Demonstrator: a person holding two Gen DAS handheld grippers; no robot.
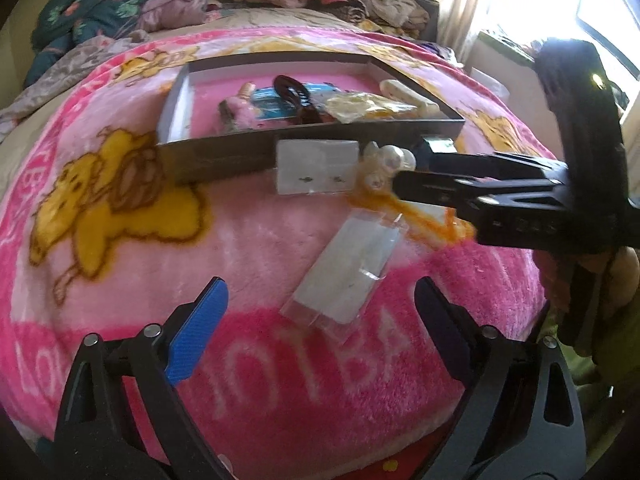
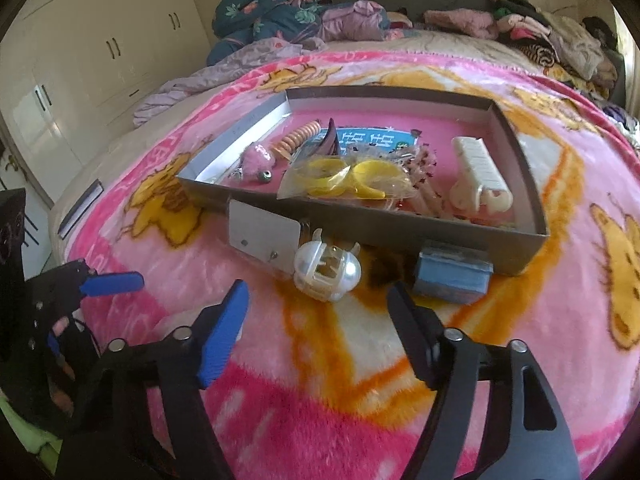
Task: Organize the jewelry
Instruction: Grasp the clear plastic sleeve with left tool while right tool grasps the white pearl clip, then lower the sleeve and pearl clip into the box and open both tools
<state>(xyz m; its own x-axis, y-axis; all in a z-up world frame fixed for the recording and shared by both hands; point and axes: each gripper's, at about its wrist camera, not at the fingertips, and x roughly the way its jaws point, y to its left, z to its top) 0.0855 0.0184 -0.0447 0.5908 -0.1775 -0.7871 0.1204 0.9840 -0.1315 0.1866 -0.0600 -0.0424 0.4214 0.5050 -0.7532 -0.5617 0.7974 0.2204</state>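
A shallow grey cardboard box (image 2: pixel 516 236) lies on a pink blanket and holds hair clips, a bag of yellow rings (image 2: pixel 344 178), a cream clip (image 2: pixel 480 174) and a pink ornament. In front of it lie a pearly white claw clip (image 2: pixel 327 270), an earring card (image 2: pixel 264 238) and a blue block (image 2: pixel 452 276). My right gripper (image 2: pixel 318 312) is open, just short of the claw clip. In the left wrist view my left gripper (image 1: pixel 320 312) is open around a clear packet with a white card (image 1: pixel 348 276). The right gripper (image 1: pixel 404 176) reaches the claw clip (image 1: pixel 386 162) there.
The pink cartoon blanket (image 1: pixel 120 240) covers a bed. Piled clothes (image 2: pixel 540 36) lie along the far edge. White cupboards (image 2: pixel 100 52) stand at the left, and a bright window (image 1: pixel 560 8) at the right. The left gripper shows at the left of the right wrist view (image 2: pixel 100 284).
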